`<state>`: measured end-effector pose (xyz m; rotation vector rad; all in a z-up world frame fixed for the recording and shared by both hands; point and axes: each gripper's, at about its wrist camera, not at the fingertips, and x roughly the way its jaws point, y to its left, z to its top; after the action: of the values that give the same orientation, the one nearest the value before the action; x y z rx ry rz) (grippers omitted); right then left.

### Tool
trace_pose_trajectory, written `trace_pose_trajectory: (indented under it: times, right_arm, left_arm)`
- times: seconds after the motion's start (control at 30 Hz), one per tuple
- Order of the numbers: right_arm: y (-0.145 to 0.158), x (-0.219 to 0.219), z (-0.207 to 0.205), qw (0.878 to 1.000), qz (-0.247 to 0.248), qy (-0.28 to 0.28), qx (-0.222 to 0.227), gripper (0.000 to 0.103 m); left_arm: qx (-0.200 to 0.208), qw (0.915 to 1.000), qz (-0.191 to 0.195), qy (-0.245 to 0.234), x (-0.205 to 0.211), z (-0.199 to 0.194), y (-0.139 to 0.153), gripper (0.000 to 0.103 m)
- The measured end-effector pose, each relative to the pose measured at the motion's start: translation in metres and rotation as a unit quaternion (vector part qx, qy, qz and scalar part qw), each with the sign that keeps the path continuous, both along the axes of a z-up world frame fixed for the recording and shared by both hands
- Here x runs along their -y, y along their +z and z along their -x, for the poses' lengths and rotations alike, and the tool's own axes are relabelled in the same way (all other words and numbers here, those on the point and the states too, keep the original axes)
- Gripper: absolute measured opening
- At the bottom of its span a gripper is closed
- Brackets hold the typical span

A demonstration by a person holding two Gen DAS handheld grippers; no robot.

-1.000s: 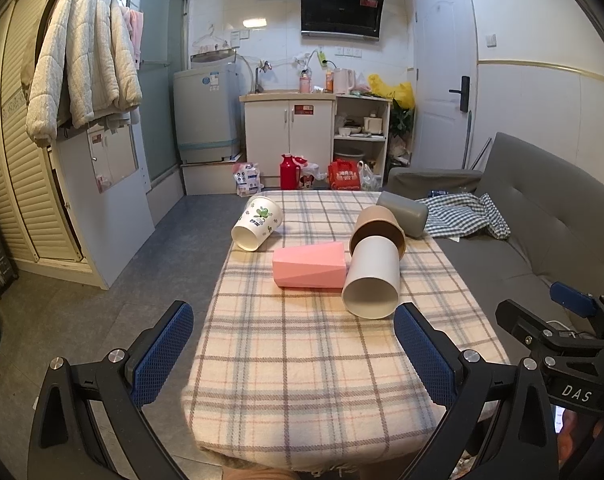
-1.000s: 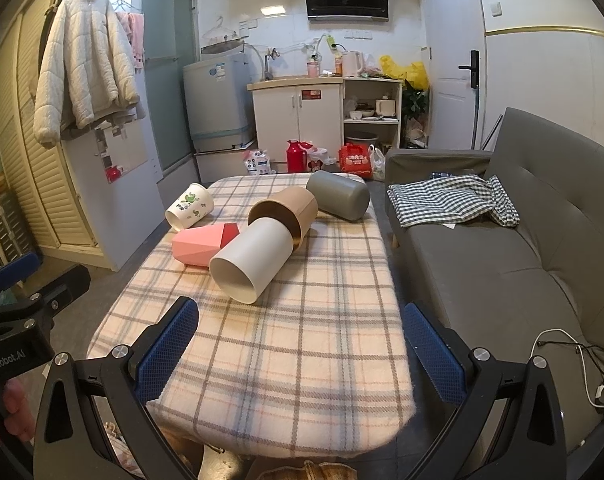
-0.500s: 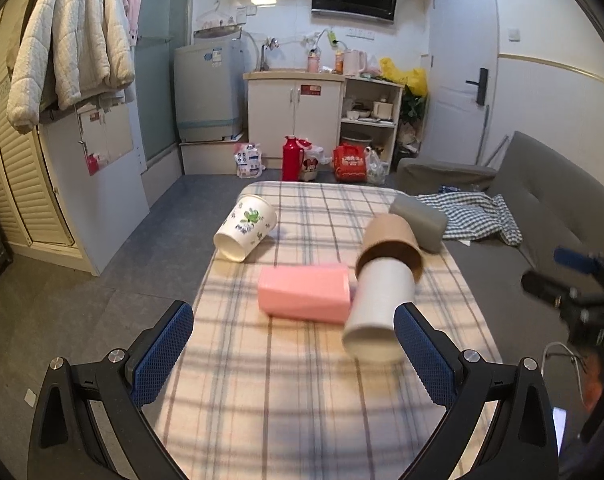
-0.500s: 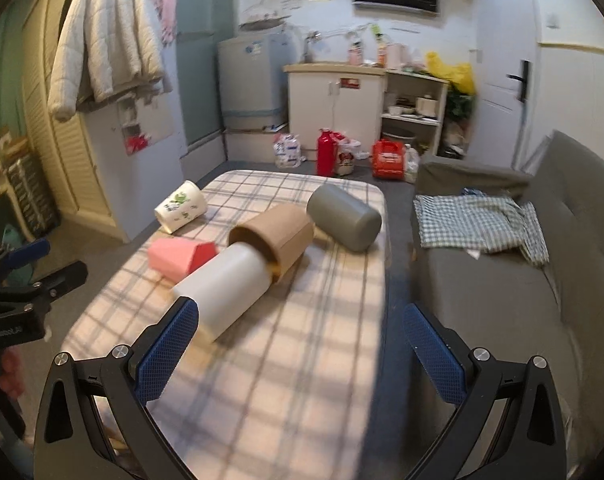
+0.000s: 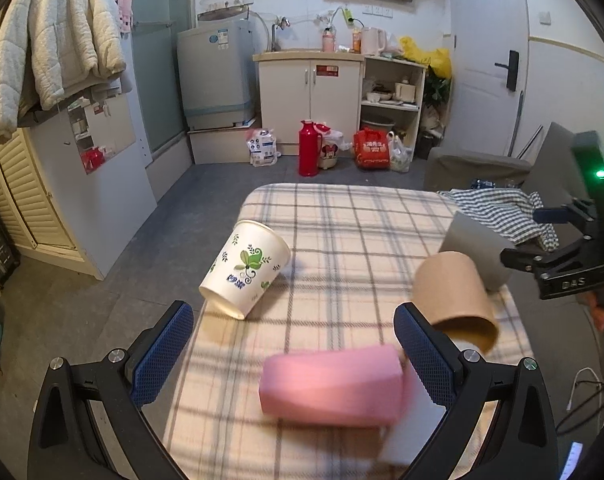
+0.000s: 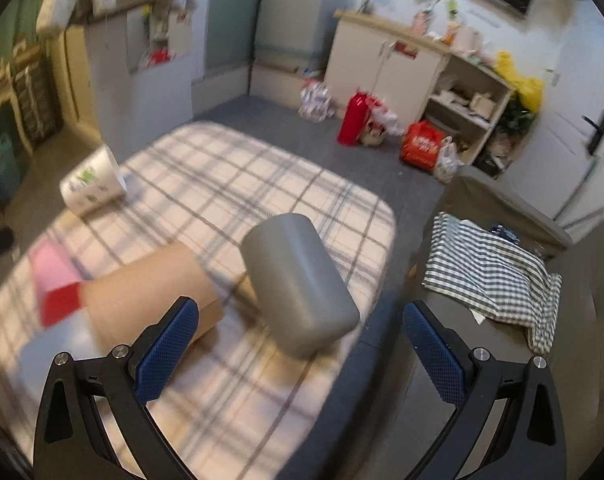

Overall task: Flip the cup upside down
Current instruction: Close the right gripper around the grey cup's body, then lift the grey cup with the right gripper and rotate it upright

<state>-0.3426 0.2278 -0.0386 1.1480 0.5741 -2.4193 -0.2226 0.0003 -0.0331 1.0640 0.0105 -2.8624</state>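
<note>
I see the plaid-covered table [image 5: 341,216] filling both views, with the grey sofa [image 6: 573,320] beside it; five cups lie tipped over on the cloth; the grey cup [image 6: 300,284] rests near the table's right edge, touching the brown cup [image 6: 150,292]; the pink cup [image 5: 329,386] lies nearest my left gripper [image 5: 294,356], the leaf-printed paper cup [image 5: 246,268] well apart; my right gripper [image 6: 302,356] hangs before the grey cup; both spread wide, holding nothing.
</note>
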Motion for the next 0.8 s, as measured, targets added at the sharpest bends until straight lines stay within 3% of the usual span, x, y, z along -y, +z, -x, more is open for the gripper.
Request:
trace_pose_trajectory:
  times: [0.1,0.3,0.47,0.5,0.63,0.8]
  right_arm:
    - [-0.024,0.009,0.023,0.999,-0.033,0.019,0.026,0.103]
    - [-0.053,0.012,0.049,0.997,-0.046,0.022,0.057,0.102]
    - [-0.067,0.014,0.053,0.995,-0.058,0.016,0.078,0.088]
    - [-0.067,0.015,0.051,0.995,-0.058,0.016,0.083,0.08]
    - [-0.063,0.007,0.041,0.993,-0.042,-0.002,0.111,0.079]
    - [-0.036,-0.009,-0.005,0.994,-0.035,-0.036,0.097,0.077]
  left_arm:
    - [0.011,0.9999,0.001,-0.003,0.002,0.01,-0.009,0.103]
    - [0.031,0.9995,-0.006,-0.003,0.009,0.023,-0.024,0.103]
    - [0.039,0.9992,-0.006,-0.005,0.008,0.027,-0.027,0.103]
    - [0.039,0.9992,-0.007,-0.005,0.009,0.026,-0.026,0.103]
    - [0.036,0.9993,-0.005,-0.006,0.007,0.02,-0.014,0.103]
    - [0.02,0.9998,-0.007,-0.006,0.006,-0.003,0.015,0.103]
